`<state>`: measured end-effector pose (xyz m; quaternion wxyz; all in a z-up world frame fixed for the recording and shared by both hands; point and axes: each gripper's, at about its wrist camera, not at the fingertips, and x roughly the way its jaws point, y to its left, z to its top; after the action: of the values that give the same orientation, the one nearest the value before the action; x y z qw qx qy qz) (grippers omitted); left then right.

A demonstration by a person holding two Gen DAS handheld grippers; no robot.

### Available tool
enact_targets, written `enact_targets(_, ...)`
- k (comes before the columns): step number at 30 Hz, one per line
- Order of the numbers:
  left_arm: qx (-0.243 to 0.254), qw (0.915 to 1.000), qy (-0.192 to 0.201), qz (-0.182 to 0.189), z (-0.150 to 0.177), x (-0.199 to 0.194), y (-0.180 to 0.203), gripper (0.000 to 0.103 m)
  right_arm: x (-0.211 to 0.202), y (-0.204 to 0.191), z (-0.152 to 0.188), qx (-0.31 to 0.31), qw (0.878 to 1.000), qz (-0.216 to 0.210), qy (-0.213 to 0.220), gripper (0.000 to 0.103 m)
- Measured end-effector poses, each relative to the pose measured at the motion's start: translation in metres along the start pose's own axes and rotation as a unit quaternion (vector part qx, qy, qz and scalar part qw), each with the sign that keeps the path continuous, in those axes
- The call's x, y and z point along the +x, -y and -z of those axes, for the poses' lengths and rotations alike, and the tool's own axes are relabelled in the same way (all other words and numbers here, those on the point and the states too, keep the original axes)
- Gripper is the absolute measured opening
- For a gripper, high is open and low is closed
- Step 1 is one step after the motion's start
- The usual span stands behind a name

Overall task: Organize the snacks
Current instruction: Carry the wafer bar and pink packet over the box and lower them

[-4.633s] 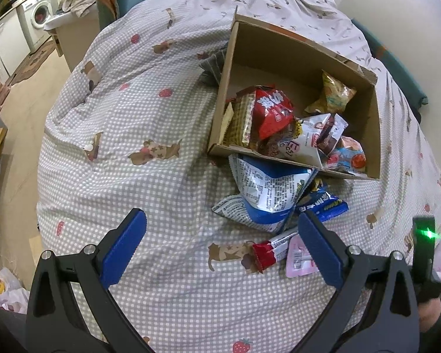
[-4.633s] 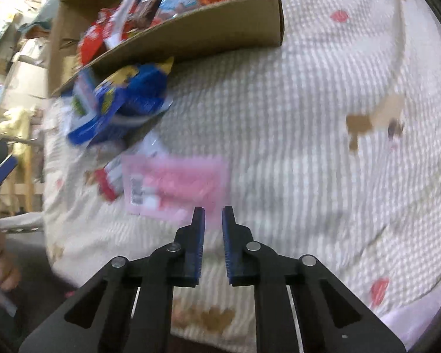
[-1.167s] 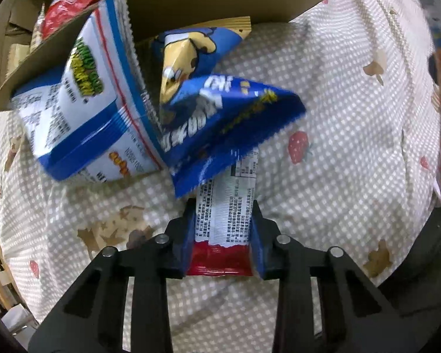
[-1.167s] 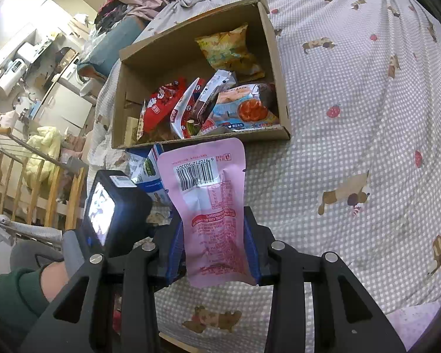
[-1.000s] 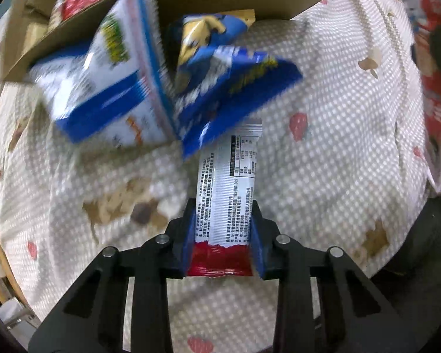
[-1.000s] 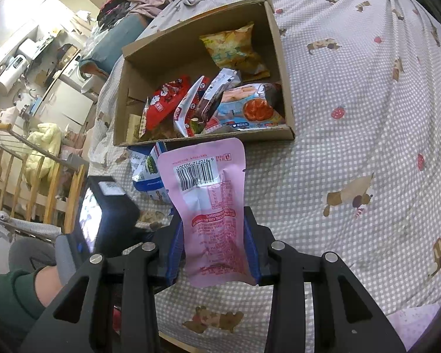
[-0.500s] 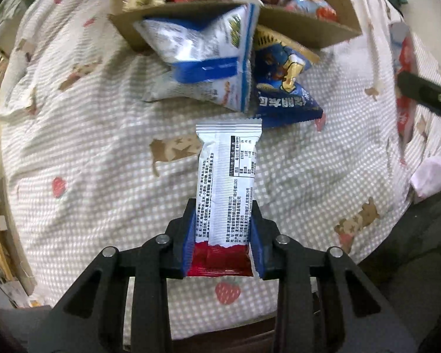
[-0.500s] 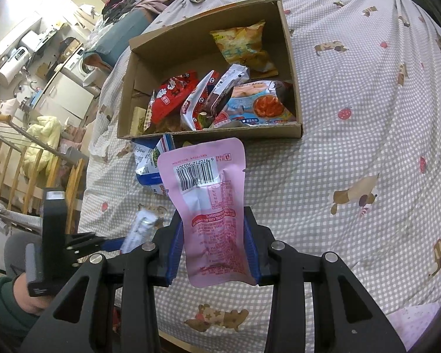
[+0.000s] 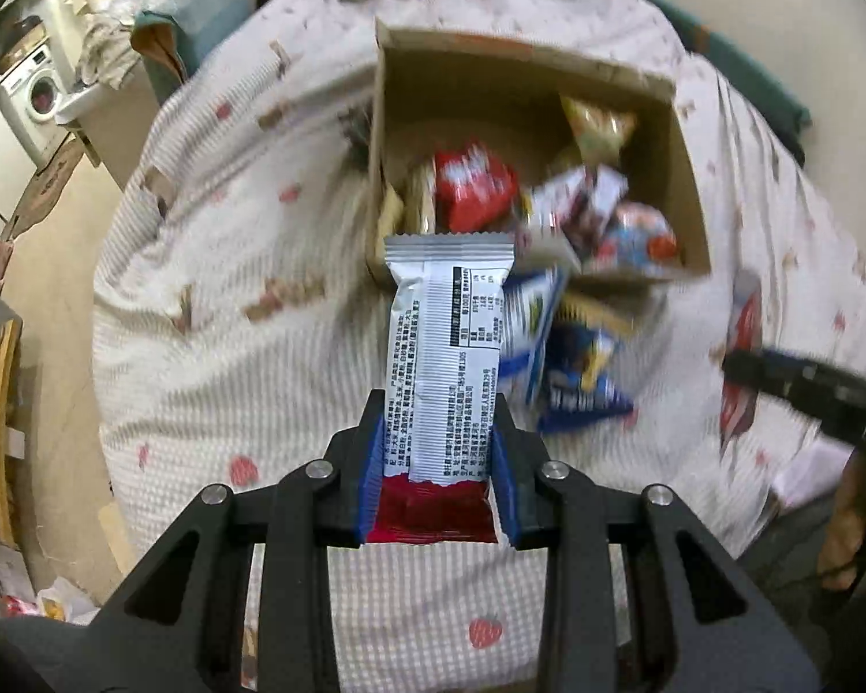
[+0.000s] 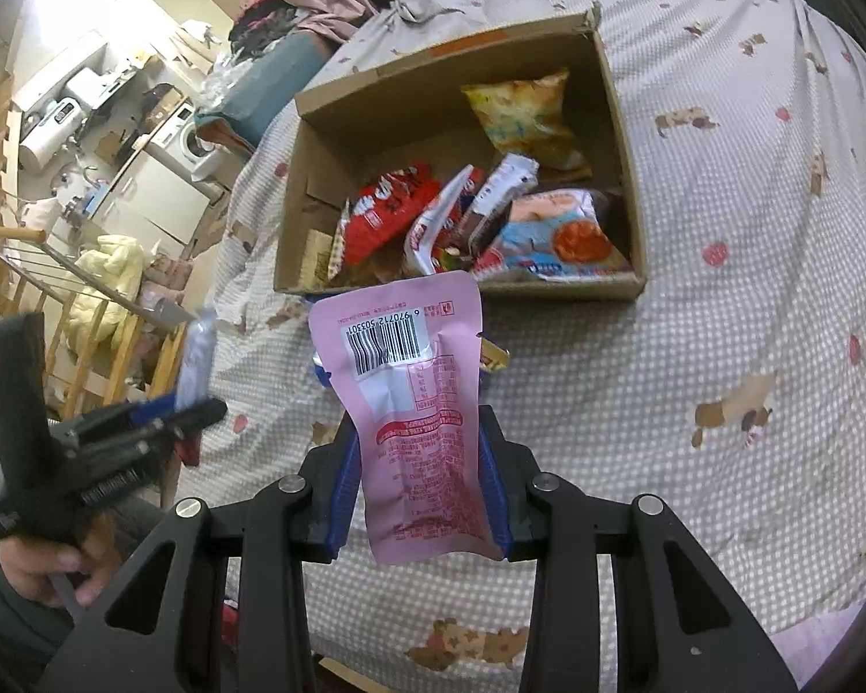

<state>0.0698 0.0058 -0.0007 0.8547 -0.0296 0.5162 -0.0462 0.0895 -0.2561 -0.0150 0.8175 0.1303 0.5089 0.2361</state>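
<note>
The left gripper (image 9: 437, 465) pinches a silver-and-red snack bar (image 9: 447, 358) by its red end, its jaws pressed against the wrapper's two sides, so the bar stands out in front of the camera with the printed back facing it. The right gripper (image 10: 421, 496) clamps a pink pouch (image 10: 418, 421) the same way, by its lower half, barcode end up. Both packets hang in the air above the bed (image 10: 750, 300), short of the cardboard box (image 10: 618, 115); gripping each by one end probably leaves the free end ready to go in over the box's near wall. The box sits open on the checked bedspread and already holds a red bag (image 10: 384, 213), a yellow chip bag (image 10: 525, 115) and a packet with a red circle (image 10: 554, 242), mostly crowded toward the near wall, with bare cardboard at the back. Blue and white bags (image 9: 554, 346) lie on the bedspread just outside the near wall, not yet sorted. The left view is blurred, which suggests that gripper is moving
</note>
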Motion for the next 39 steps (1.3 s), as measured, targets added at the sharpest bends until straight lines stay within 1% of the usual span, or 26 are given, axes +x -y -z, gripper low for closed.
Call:
enact_targets(4, -0.009, 0.9998, 0.018, -0.002, -0.025, 0.004, 0.006, 0.028, -0.002, 0.000, -0.009, -0.001, 1.000, -0.006, 0.015, 0.039)
enact_targets(6, -0.014, 0.9996, 0.023, 0.001, -0.034, 0.008, 0.003, 0.028, -0.003, 0.001, -0.016, -0.001, 1.000, -0.010, 0.024, 0.039)
enact_targets(12, -0.008, 0.9992, 0.039, 0.006, -0.062, 0.017, 0.004, 0.028, 0.000, 0.011, -0.038, 0.024, 0.998, -0.040, 0.039, 0.039)
enact_targets(15, -0.002, 0.9990, 0.044, 0.010, -0.081, 0.025, 0.008, 0.028, 0.003, 0.013, -0.051, 0.027, 0.998, -0.036, 0.052, 0.039)
enact_targets(19, 0.000, 0.9984, 0.055, 0.017, -0.107, 0.040, 0.015, 0.028, 0.012, 0.016, -0.077, 0.021, 0.997, -0.024, 0.075, 0.039)
enact_targets(23, 0.002, 0.9965, 0.080, 0.023, -0.127, 0.057, 0.021, 0.028, 0.026, 0.023, -0.099, 0.026, 0.995, -0.019, 0.091, 0.039)
enact_targets(25, 0.008, 0.9953, 0.095, 0.017, -0.130, 0.065, 0.022, 0.028, 0.033, 0.026, -0.110, 0.029, 0.995, -0.016, 0.098, 0.039)
enact_targets(27, 0.001, 0.9942, 0.107, 0.005, -0.132, 0.072, 0.020, 0.028, 0.038, 0.028, -0.118, 0.031, 0.994, -0.015, 0.102, 0.039)
enact_targets(28, -0.007, 0.9942, 0.108, 0.004, -0.133, 0.077, 0.018, 0.028, 0.043, 0.028, -0.122, 0.031, 0.994, -0.013, 0.103, 0.039)
enact_targets(30, -0.019, 0.9943, 0.104, 0.016, -0.136, 0.084, 0.014, 0.028, 0.053, 0.028, -0.128, 0.026, 0.994, -0.001, 0.105, 0.039)
enact_targets(33, -0.020, 0.9938, 0.107, 0.024, -0.137, 0.090, 0.011, 0.028, 0.065, 0.028, -0.133, 0.024, 0.995, 0.004, 0.101, 0.039)
enact_targets(36, -0.013, 0.9940, 0.106, 0.024, -0.136, 0.095, 0.012, 0.028, 0.075, 0.028, -0.137, 0.029, 0.995, 0.000, 0.097, 0.039)
enact_targets(39, -0.018, 0.9944, 0.100, 0.027, -0.134, 0.099, 0.013, 0.028, 0.082, 0.025, -0.138, 0.032, 0.995, -0.009, 0.094, 0.039)
